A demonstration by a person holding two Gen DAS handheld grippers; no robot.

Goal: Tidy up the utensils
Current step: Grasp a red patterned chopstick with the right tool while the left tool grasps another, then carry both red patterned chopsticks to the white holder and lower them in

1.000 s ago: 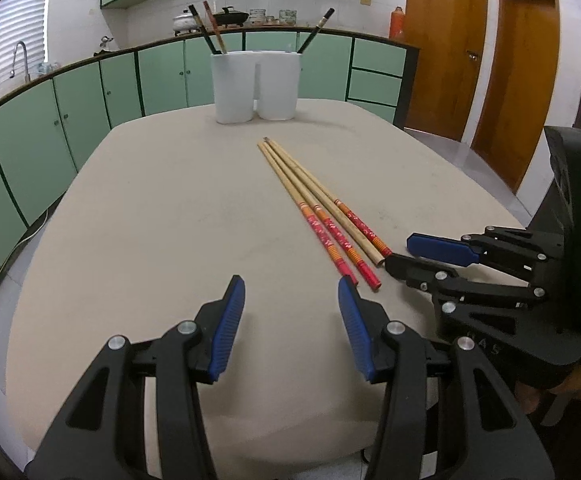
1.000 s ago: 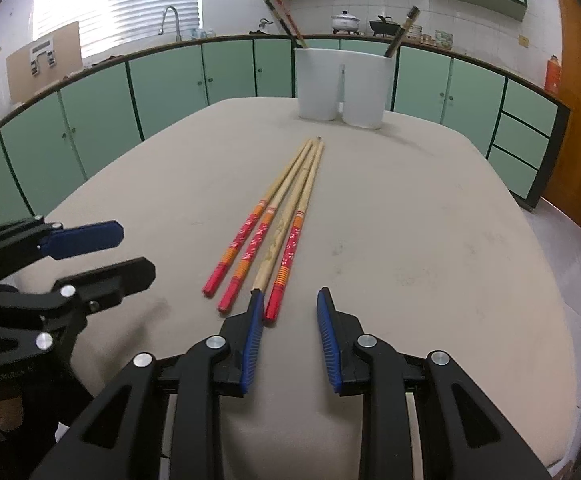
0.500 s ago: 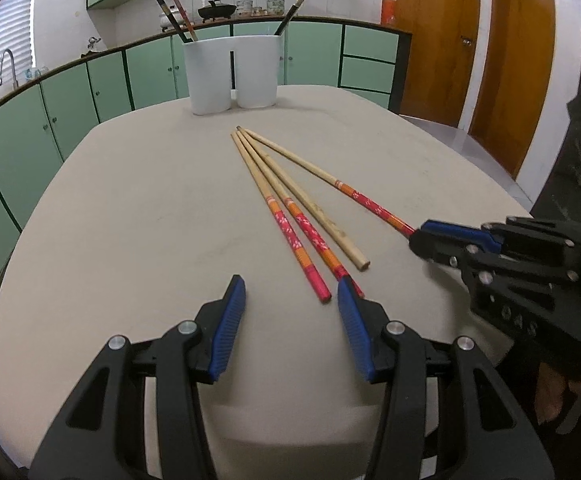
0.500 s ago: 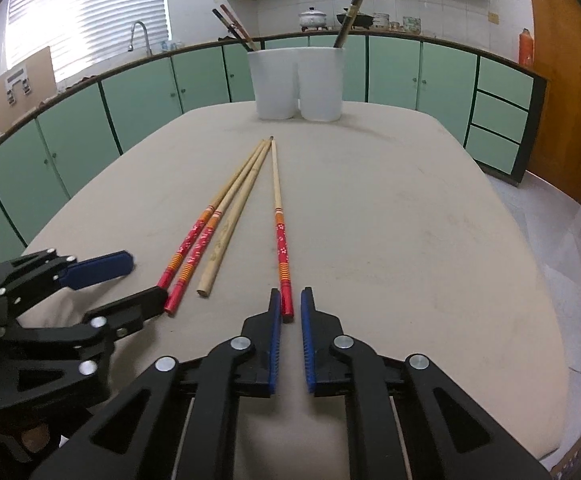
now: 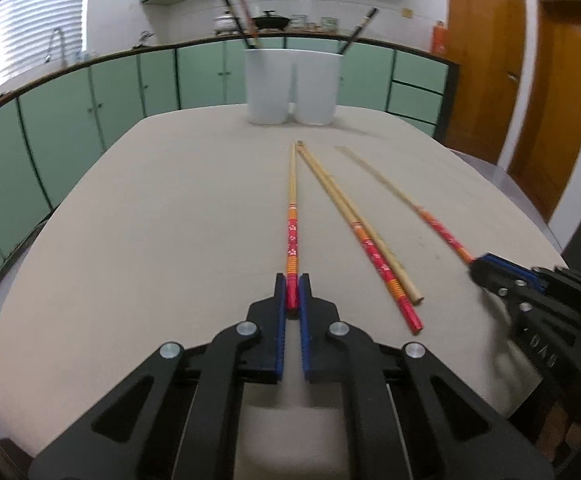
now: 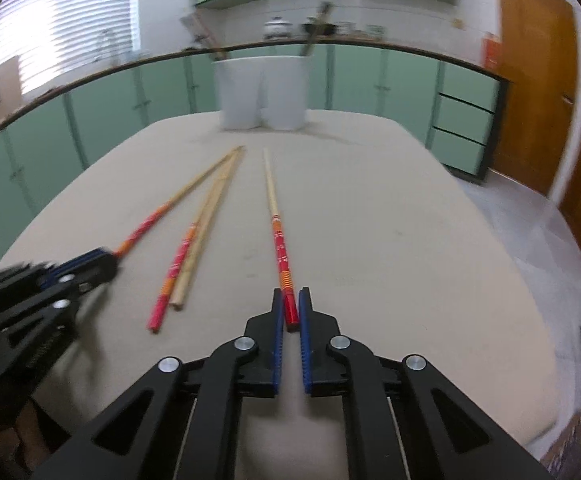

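Several long chopsticks with red and orange ends lie on a beige table (image 5: 150, 240). My left gripper (image 5: 292, 294) is shut on the red end of one chopstick (image 5: 292, 216); it also shows in the right wrist view (image 6: 102, 262). My right gripper (image 6: 289, 308) is shut on the red end of another chopstick (image 6: 277, 232); it also shows in the left wrist view (image 5: 476, 266). Two chopsticks (image 5: 364, 240) lie loose between them. A white double utensil holder (image 5: 292, 86) stands at the far end, with several dark utensils in it.
Green cabinets (image 5: 90, 104) run behind the table, with a sink and window at the left. Wooden doors (image 5: 486, 60) stand at the right. The table's edge is close beneath both grippers.
Both grippers have shut, each on the red end of a chopstick. The two gripped chopsticks have swung apart from the bundle, leaving two loose in the middle.
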